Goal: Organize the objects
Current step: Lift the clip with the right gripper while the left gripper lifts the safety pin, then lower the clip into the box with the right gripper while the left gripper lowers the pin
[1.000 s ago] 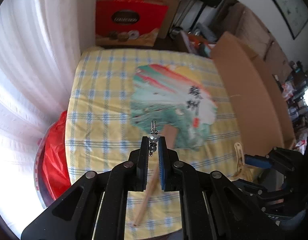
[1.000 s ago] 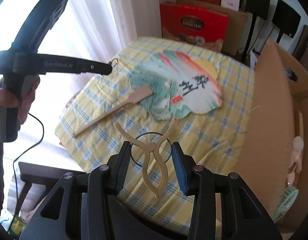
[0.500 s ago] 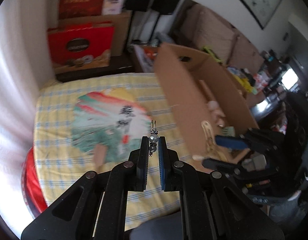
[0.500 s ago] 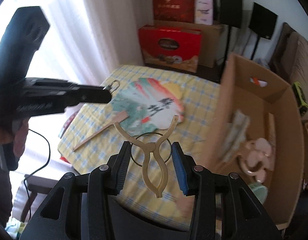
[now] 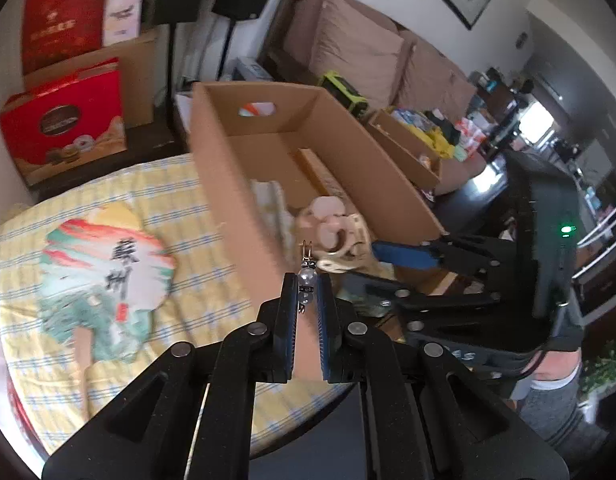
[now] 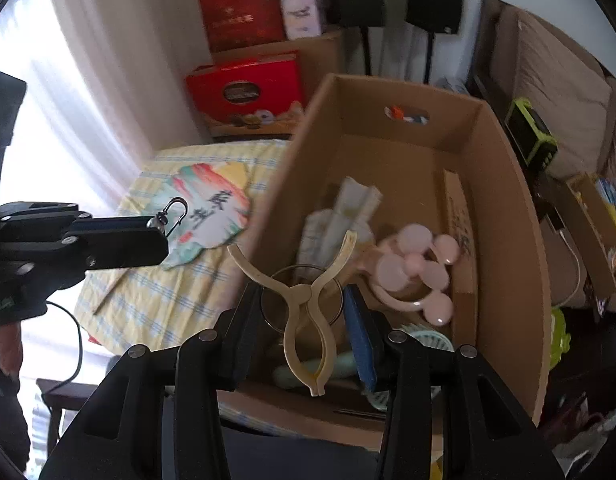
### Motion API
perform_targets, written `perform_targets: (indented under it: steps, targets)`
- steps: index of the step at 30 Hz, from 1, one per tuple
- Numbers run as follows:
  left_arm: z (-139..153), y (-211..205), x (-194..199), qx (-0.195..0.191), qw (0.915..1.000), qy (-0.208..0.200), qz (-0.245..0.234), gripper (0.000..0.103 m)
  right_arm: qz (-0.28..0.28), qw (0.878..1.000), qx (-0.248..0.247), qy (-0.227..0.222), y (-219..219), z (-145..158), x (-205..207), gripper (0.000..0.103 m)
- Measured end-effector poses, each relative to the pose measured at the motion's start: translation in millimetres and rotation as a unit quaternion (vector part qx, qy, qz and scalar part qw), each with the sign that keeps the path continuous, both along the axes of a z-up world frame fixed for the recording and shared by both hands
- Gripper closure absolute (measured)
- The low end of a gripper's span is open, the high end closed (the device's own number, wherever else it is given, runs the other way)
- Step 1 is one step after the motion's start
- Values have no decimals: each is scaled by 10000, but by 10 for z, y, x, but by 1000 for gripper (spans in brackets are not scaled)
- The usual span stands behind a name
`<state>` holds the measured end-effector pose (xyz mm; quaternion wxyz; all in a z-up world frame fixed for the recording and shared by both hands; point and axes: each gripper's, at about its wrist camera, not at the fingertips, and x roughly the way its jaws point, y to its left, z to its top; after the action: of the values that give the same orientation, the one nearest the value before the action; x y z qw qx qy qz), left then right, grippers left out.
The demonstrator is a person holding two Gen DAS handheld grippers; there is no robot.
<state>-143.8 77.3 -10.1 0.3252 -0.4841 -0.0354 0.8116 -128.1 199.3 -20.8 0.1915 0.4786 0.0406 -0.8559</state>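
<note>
Both rigs are matte black plastic with chunky angular linkage arms and round silver screw heads at the pivots. The left gripper [image 5: 308, 300] and the right gripper [image 6: 304, 312] have ribbed blue finger pads. There's a green LED, a thin black cable, faint white lettering, and grey trousers.

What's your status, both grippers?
Left gripper shut on beaded keychain. Right gripper shut on beige clip, over cardboard box. Nothing blocking.
</note>
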Motion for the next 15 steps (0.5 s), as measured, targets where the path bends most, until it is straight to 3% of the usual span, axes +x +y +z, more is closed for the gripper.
perform_targets:
  steps: [15]
  targets:
    - [-322,783,-198,-204,9982,-480,-284,94,-370,9988,275,-143,378,-290,-68,61]
